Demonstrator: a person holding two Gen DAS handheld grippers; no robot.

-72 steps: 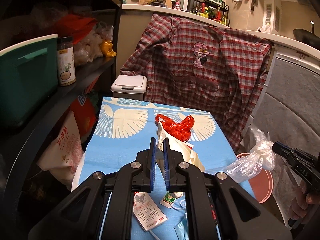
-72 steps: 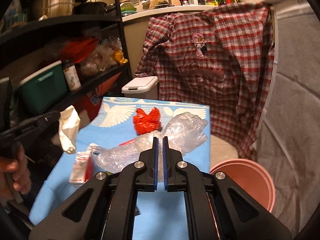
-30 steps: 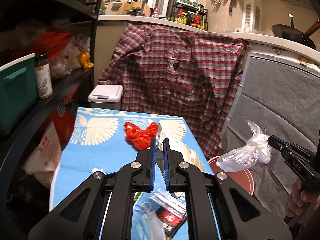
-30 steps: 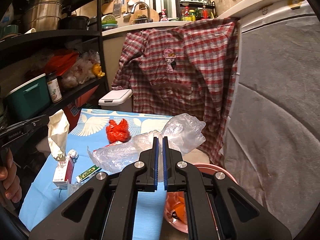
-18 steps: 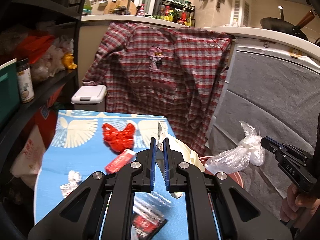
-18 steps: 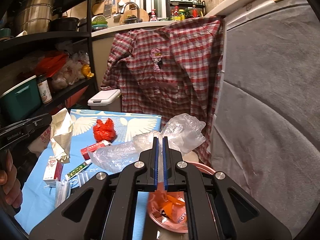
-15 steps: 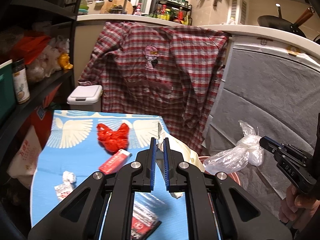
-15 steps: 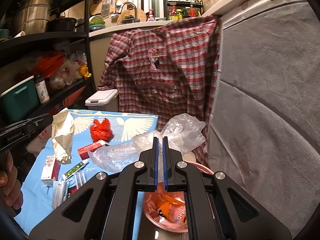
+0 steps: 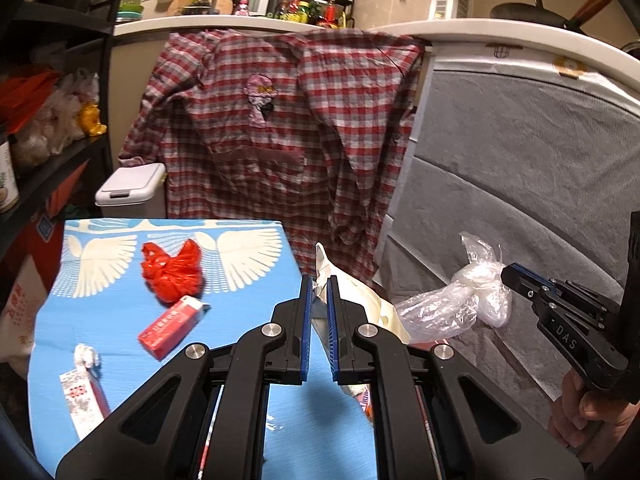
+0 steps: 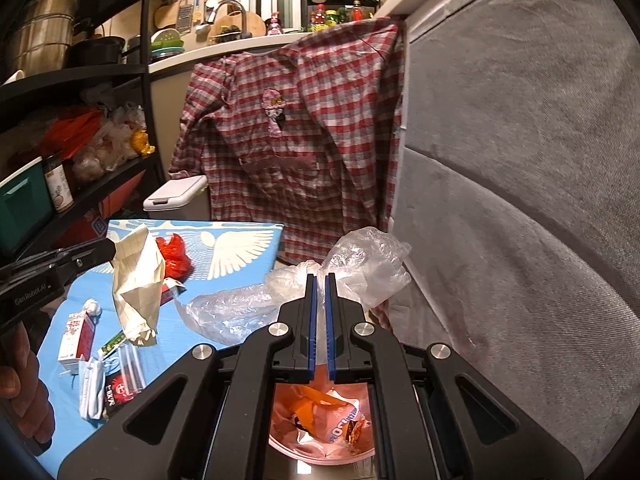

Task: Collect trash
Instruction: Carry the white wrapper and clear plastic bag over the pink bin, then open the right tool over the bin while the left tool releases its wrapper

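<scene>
My left gripper (image 9: 319, 280) is shut on a crumpled cream paper bag (image 9: 362, 300), which hangs at the right edge of the blue table cloth (image 9: 248, 264). The same paper bag (image 10: 138, 280) shows hanging from the left gripper (image 10: 110, 250) in the right wrist view. My right gripper (image 10: 320, 278) is shut on a clear plastic bag (image 10: 360, 264), held above a pink bin (image 10: 320, 416) with wrappers inside. From the left wrist view that clear bag (image 9: 460, 300) hangs from the right gripper (image 9: 506, 276). A red plastic bag (image 9: 172, 272) lies on the cloth.
More litter lies on the cloth: a red carton (image 9: 170, 328), a small box (image 9: 82, 394), a paper ball (image 9: 86, 356), a face mask (image 10: 92, 386). A plaid shirt (image 9: 280, 120) hangs behind, a white lidded bin (image 9: 130, 188) stands beside it, shelves (image 10: 80, 184) at left, grey fabric (image 10: 520, 200) at right.
Both grippers have shifted to the right with their loads. The pink bin has come fully into sight under the right gripper, and more table litter shows at left.
</scene>
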